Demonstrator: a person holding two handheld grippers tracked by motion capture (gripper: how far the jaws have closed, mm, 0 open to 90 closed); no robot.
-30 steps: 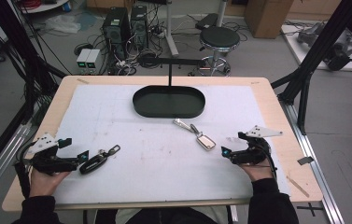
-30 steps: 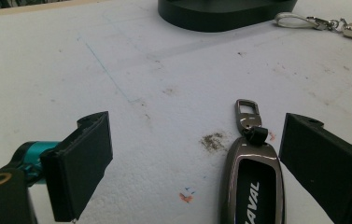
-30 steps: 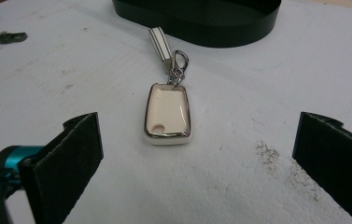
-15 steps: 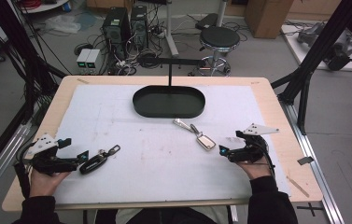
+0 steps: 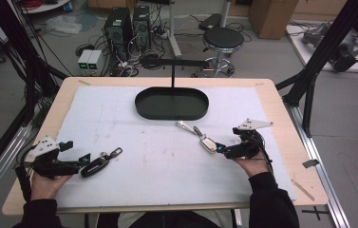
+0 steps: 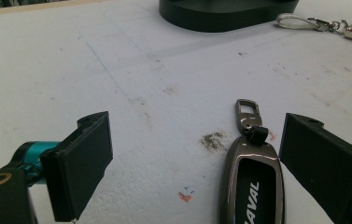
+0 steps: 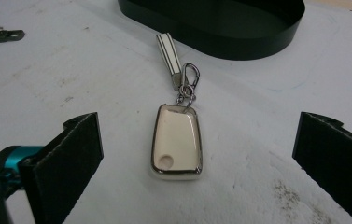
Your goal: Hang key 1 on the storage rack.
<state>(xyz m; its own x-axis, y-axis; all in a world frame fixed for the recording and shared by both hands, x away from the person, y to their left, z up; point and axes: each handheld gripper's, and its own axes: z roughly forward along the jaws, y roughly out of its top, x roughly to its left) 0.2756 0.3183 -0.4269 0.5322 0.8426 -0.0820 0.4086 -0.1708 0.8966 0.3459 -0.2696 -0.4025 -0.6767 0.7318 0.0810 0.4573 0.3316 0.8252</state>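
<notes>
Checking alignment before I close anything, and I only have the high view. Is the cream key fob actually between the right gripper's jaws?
Observer: Yes. In the right gripper view the cream key fob lies centred between the two open jaws, touching neither.
Operator: Which way does its strap point?
Observer: Away from the gripper: the white strap runs from a silver clip toward the black oval tray.
Operator: And the left side?
Observer: The dark key fob sits off-centre, close to one jaw of the open left gripper.
Operator: Any marking on it?
Observer: White letters on its face, reading "AVAL" where visible.
</notes>
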